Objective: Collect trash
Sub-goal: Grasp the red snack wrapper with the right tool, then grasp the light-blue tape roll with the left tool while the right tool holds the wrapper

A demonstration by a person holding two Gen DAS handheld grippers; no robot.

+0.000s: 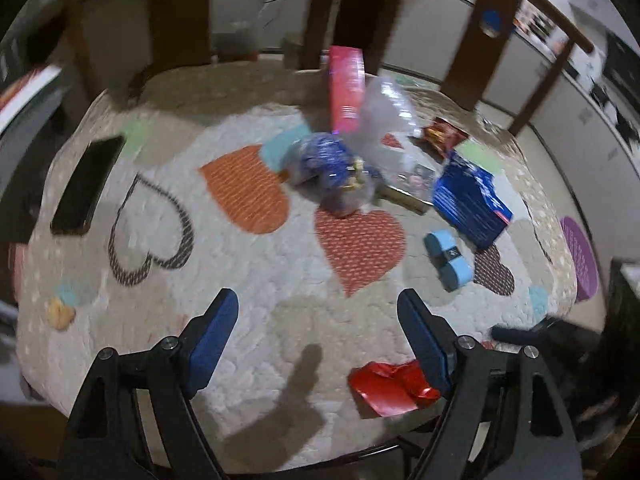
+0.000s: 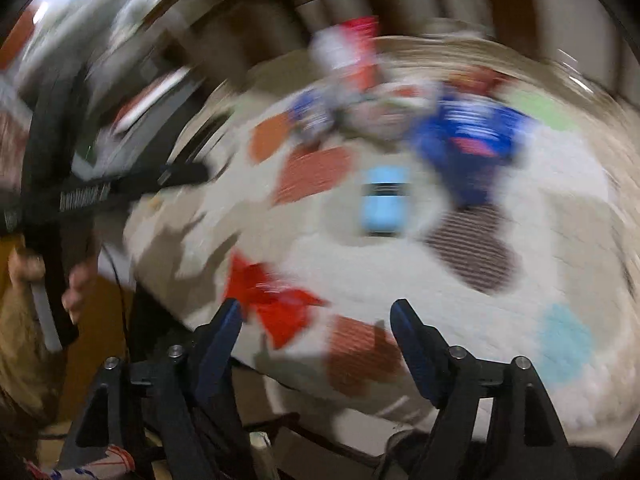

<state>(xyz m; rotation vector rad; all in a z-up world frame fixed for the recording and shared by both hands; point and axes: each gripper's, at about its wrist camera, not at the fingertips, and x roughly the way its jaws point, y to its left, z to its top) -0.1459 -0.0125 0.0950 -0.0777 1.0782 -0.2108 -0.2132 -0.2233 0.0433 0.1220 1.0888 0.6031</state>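
Left wrist view: left gripper released, nothing between its jaws, crumpled red wrapper on the quilted table at its 4 o'clock, touching its right-side finger; right gripper likewise released, wrapper at 11 o'clock, similarly near.

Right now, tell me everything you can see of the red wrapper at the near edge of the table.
The red wrapper is a crumpled sheet of glossy red foil or plastic, creased into peaks with a flatter flap toward the table edge. It lies on the heart-patterned tablecloth at the near rim, apart from the other litter further back. In the left wrist view the left tool's right finger overlaps one corner; contact cannot be told. Nothing grips it. The right wrist view shows it blurred, just ahead of the right tool's left finger.
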